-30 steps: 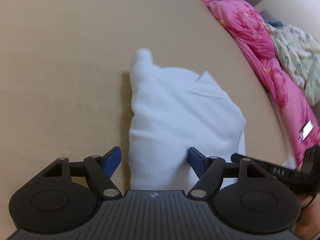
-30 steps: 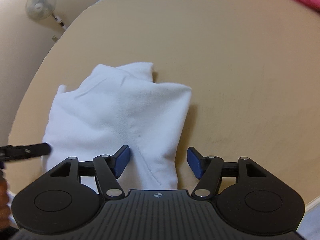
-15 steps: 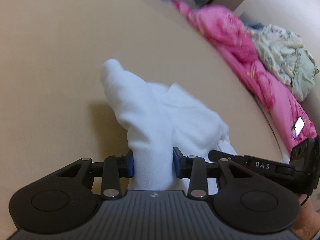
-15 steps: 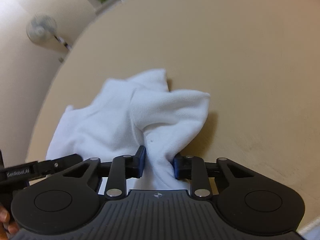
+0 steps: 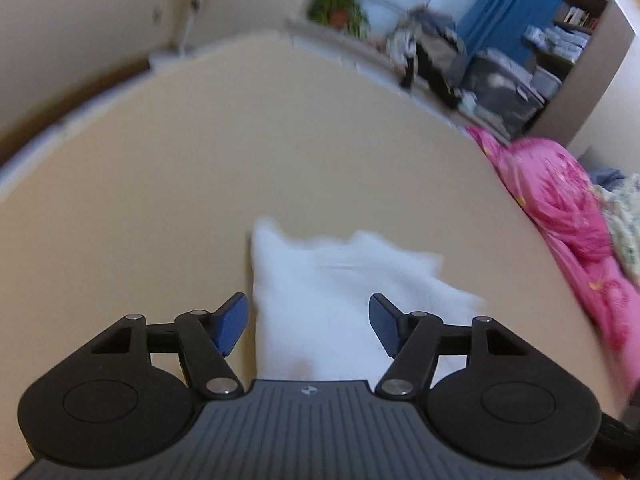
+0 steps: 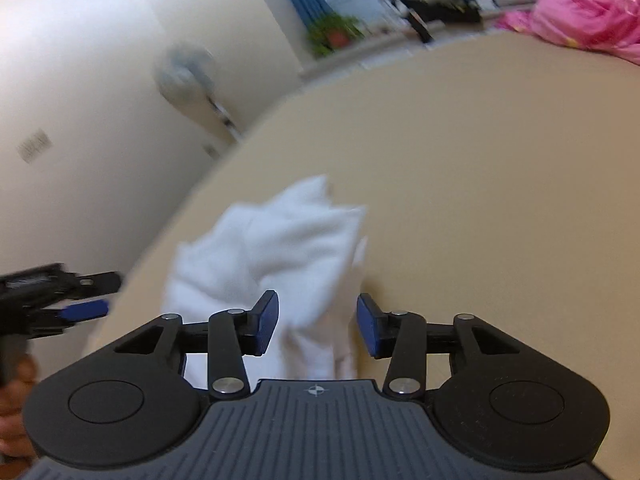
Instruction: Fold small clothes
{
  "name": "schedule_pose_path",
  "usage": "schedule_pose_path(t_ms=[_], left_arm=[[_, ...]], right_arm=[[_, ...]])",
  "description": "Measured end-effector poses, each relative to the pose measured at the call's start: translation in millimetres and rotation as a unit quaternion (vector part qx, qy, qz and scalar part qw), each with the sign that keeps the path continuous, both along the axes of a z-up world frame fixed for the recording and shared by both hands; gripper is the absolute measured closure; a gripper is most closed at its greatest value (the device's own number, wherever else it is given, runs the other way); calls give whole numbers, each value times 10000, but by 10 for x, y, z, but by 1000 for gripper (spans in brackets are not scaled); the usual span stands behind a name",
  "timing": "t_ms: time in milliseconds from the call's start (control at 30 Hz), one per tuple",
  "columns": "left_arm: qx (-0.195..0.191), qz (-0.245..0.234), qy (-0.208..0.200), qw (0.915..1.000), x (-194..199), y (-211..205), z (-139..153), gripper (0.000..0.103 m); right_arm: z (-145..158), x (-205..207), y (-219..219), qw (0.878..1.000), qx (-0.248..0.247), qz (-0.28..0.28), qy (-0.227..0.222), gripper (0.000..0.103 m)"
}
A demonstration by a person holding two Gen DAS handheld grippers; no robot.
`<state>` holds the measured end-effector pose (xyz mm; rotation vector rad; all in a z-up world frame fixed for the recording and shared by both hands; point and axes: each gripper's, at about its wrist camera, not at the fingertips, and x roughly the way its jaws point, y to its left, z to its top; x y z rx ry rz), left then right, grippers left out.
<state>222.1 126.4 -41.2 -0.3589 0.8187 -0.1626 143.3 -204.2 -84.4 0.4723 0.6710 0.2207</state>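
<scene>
Opening, both grippers' jaws straddle the white garment (pads apart).

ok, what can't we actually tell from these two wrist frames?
- Near edge of the white garment: hidden under each gripper body, both views.
- Fold neatness: motion blur in both views.
- Left gripper in the right wrist view: cut off by the frame edge.
- Shelf clutter, left wrist view: blurred, unidentifiable.

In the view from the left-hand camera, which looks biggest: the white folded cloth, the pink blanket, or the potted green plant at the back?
As they look in that view:
1. White folded cloth and pink flowered blanket: about alike, and the blanket is cut off at the edge, so I won't rank them.
2. Potted green plant: smallest, though it sits far from the camera.
</scene>
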Motion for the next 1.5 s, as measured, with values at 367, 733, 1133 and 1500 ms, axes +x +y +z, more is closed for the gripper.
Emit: schedule_pose_path(t_ms=[367, 733, 1133, 1500], left_arm=[[1254, -571, 515, 9891, -163, -350, -339, 34], [2420, -550, -450, 9677, -1127, -669, 137, 16], [2265, -283, -1381, 9638, -2851, -972, 658, 0], [1654, 341, -832, 9821, -3016, -934, 559, 0]], right_arm=[[-339, 19, 157, 9914, -525, 327, 1153, 55], [232, -803, 162, 9842, -1667, 244, 540, 32], [819, -1965, 51, 9796, -1961, -281, -348, 10], [1092, -2260, 235, 9778, -2002, -459, -420, 1]])
